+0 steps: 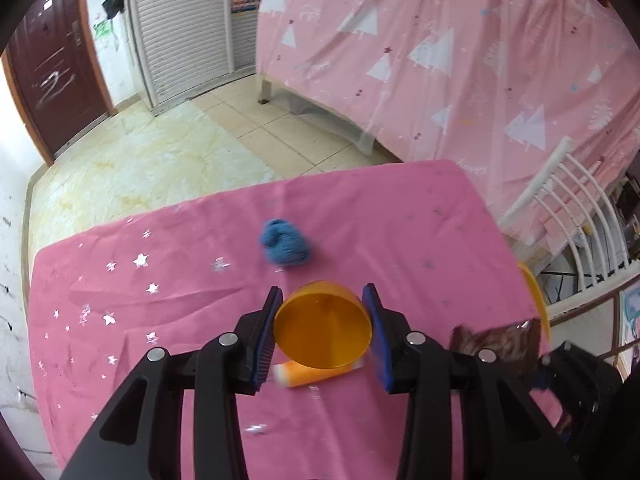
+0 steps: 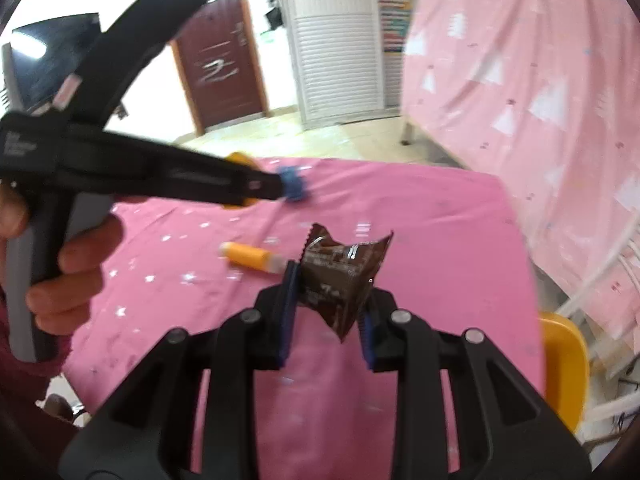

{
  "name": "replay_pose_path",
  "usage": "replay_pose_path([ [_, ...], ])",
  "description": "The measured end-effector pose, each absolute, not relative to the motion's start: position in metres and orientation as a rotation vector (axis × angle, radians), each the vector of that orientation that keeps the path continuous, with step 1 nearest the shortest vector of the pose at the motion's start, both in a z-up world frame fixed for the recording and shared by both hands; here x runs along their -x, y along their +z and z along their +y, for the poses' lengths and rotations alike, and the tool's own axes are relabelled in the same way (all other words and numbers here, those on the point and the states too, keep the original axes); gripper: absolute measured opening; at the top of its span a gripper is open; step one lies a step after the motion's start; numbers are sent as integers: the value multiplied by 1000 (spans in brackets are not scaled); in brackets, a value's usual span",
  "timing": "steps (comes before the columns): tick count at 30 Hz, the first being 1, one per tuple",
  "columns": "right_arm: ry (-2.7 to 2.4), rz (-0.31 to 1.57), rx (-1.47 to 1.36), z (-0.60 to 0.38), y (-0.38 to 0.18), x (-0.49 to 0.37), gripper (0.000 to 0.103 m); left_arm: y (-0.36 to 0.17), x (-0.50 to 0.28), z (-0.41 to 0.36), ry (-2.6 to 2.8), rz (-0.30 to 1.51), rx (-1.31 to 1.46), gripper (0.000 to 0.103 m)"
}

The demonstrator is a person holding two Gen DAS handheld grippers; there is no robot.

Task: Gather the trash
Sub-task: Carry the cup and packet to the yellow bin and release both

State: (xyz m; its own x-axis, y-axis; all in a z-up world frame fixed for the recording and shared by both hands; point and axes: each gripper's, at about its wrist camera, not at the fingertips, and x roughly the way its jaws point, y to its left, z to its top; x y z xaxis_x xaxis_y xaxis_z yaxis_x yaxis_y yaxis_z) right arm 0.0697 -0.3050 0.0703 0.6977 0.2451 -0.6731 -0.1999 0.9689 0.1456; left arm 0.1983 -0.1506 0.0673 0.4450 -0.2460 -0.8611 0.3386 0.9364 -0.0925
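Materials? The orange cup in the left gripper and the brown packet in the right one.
Round orange cup: likely plastic, smooth, translucent; light glows through its wall. Brown crinkled snack packet: probably thin glossy film with a serrated edge, creases and printed label. Blue crumpled lump on the cloth: fuzzy, maybe yarn or fabric; too blurred to tell.

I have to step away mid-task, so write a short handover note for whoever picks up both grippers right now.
Left gripper: shut on the orange cup, held above the table.
Right gripper: shut on the brown wrapper, off the cloth.
On the table: blue wad, orange tube.
Done: wrapper picked up.
Left: drop the wrapper in the cup, then likely the wad and tube.
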Motion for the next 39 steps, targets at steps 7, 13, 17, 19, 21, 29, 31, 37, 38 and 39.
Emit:
replay_pose_path([
  [7, 103, 739, -125, -390, 72, -63, 25, 77, -178, -203, -437, 1029, -128, 35],
  [13, -8, 732, -157, -441, 57, -53, 25, 78, -158, -256, -514, 1035, -152, 35],
  [17, -64, 736, -193, -471, 40, -46, 25, 75, -141, -294, -571, 1046, -170, 35],
  [19, -90, 742, -212, -486, 33, -41, 25, 75, -134, -313, -601, 1047, -180, 35],
  [21, -110, 751, -220, -498, 26, -38, 25, 76, -127, -331, -628, 1047, -188, 35],
  [29, -129, 791, -270, -526, -8, -36, 26, 69, -108, -395, -687, 1064, -248, 35],
  [31, -124, 797, -281, -532, -14, -36, 26, 65, -107, -405, -687, 1069, -263, 35],
  [37, -124, 799, -311, -539, -18, -34, 29, 52, -111, -418, -697, 1113, -266, 41],
  [38, -122, 798, -326, -541, -19, -34, 33, 50, -111, -420, -692, 1117, -273, 41],
  [39, -122, 796, -336, -543, -19, -33, 35, 48, -111, -421, -690, 1118, -278, 42],
])
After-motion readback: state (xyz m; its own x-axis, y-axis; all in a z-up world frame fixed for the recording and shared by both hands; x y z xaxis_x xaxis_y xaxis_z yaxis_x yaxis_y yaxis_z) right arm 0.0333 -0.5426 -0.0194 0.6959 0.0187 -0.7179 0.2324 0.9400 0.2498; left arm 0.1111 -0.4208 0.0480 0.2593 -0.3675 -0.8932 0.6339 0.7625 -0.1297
